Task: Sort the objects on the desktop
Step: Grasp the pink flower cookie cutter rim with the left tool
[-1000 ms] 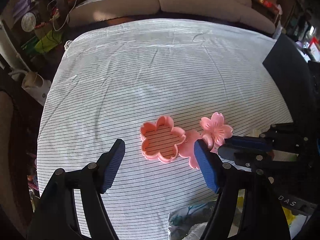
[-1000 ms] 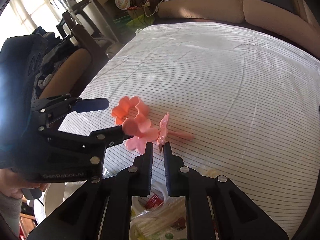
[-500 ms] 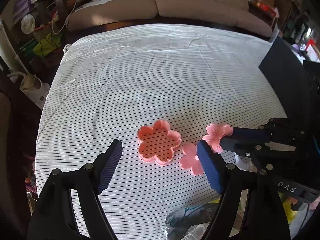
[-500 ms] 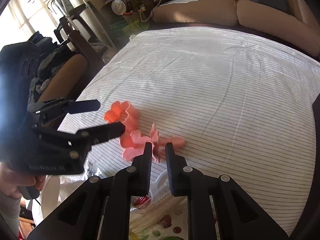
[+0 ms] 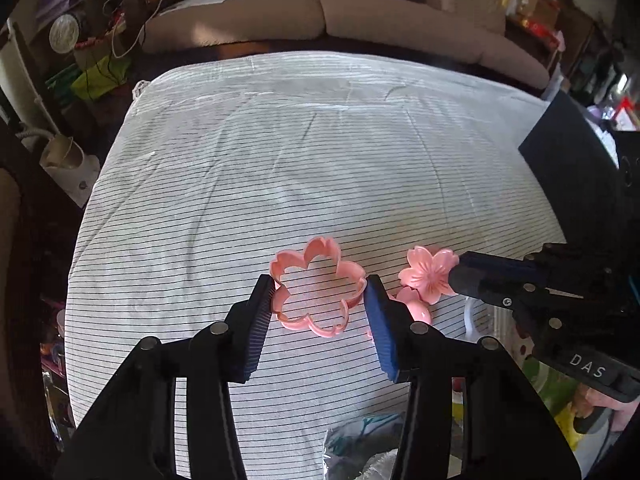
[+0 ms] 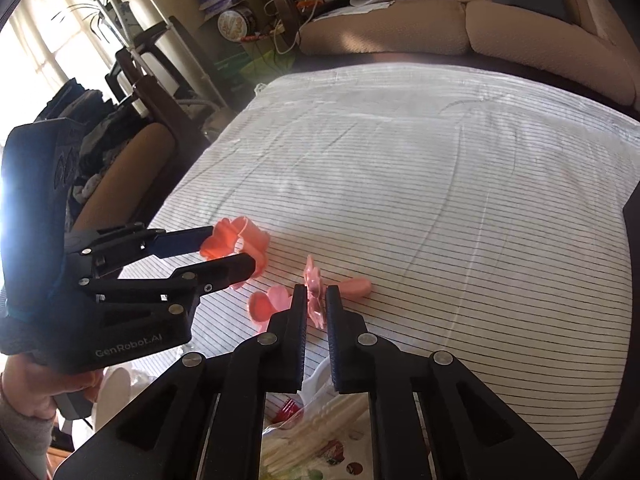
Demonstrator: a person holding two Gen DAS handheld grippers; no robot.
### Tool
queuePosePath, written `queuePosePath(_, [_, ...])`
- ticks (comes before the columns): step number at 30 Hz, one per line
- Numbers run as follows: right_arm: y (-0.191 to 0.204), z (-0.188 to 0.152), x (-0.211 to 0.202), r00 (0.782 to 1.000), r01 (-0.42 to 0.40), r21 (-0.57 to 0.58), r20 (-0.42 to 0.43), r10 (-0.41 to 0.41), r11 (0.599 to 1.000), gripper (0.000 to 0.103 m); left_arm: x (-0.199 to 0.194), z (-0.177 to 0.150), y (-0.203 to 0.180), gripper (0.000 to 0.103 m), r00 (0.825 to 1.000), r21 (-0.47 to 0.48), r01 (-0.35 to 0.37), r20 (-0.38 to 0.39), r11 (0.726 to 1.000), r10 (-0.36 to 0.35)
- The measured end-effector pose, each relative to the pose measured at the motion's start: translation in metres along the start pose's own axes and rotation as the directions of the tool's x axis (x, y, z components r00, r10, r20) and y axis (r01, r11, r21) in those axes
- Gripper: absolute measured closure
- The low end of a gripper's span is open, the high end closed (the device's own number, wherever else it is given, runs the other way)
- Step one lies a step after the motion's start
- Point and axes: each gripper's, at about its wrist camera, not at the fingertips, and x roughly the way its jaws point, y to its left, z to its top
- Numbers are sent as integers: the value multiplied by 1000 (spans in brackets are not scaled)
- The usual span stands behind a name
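On the striped cloth of the table (image 5: 320, 152), the left gripper (image 5: 320, 304) was the biggest thing, low at 6 o'clock. Its jaws had just been closing, and now they pressed both sides of the pink flower ring (image 5: 318, 292) at the middle of the left view. At 3 o'clock the right gripper (image 5: 454, 276) had its jaws nearly shut, pinching the little pink flower stamp (image 5: 428, 274). A small pink piece (image 5: 416, 304) lay just under that flower. The ring looked thin and bendy. If squeezed unevenly, it might twist and pop out, or bump the small piece.
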Motion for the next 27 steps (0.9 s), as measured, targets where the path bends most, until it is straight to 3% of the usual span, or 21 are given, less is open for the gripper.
queuePosePath(5, [3,3,-12,1000,-6,-8,12,6,1000,95,-16,4,19,60,999,-59,49,27,997,-47])
queuePosePath(11, [0,6,-17,999,-31,24,8,31,999,94,-34,3,18,60,999,-41,32,35,999,-30])
queuePosePath(14, [1,7,-9,1000,26,11,2,-26,1000,90,-43,4,18,60,999,-33,33,41,999,-32])
queuePosePath(18, [2,6,17,998,43,-3,-40,-43,999,83,-50,5,16,60,998,-15,36,46,999,-35])
queuePosePath(20, [10,8,21,998,59,-43,-25,-60,997,85,-50,5,15,60,998,-11,39,45,999,-39])
queuePosePath(23, [20,11,21,996,83,-107,-24,-86,991,96,-50,3,15,60,998,-17,47,43,999,-46])
queuePosePath(27, [25,15,-2,998,60,-116,20,-59,991,98,-59,2,11,60,997,-28,56,46,998,-54])
